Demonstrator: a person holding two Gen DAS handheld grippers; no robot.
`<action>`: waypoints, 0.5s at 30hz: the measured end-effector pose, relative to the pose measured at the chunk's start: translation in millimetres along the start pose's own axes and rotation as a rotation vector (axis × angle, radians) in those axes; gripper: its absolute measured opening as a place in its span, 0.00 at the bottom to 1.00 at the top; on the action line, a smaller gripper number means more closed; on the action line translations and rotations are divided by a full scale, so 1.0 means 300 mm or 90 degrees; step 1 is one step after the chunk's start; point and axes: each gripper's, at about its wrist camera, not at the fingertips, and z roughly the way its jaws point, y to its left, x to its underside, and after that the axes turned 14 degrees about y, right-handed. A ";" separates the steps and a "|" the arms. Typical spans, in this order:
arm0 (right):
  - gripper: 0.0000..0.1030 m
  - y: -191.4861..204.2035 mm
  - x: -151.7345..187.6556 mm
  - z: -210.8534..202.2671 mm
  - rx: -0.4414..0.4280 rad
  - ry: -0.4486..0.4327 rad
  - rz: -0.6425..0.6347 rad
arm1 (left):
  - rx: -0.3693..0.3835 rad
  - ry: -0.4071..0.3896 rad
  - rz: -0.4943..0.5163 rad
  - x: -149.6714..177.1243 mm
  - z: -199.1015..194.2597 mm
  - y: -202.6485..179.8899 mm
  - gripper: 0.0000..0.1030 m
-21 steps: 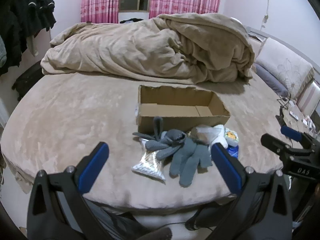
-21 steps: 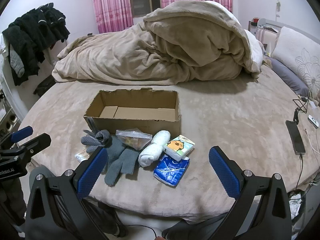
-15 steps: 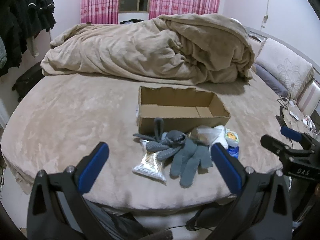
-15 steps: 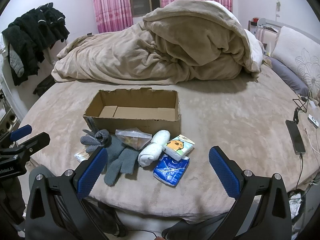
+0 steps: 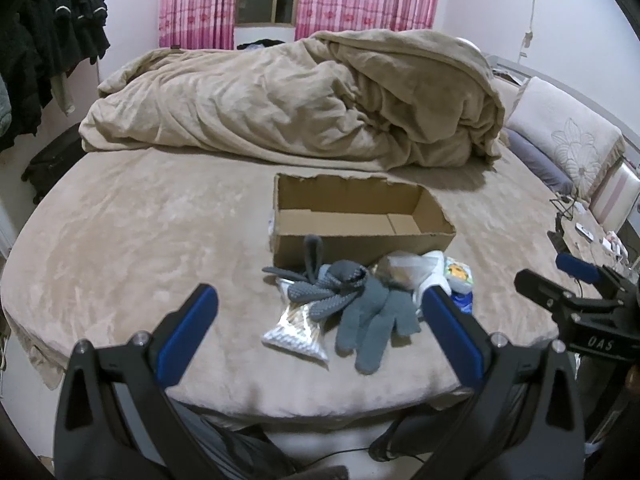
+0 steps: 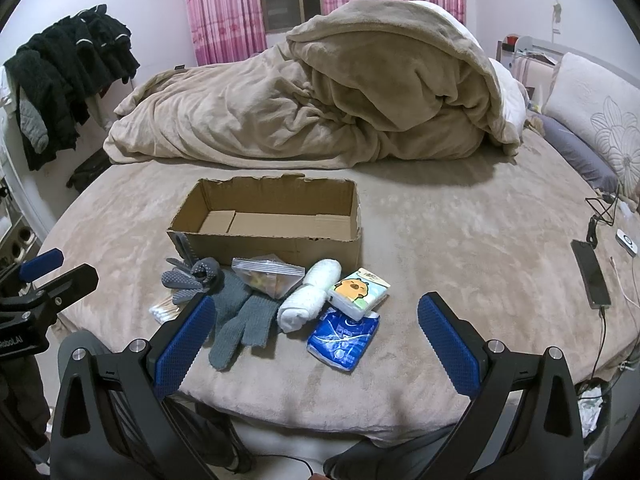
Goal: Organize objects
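The bag of cotton swabs is hiding mostly under the grey gloves, and the print on the blue packet is blurring out. Both the left gripper and right gripper are hovering wide open, gripping nothing, short of the row lying before the cardboard box. "DAS" is showing on the right gripper's body.
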 end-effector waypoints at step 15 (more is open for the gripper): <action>1.00 0.009 0.006 0.007 -0.005 0.002 -0.004 | 0.002 0.001 -0.001 0.001 -0.001 0.002 0.99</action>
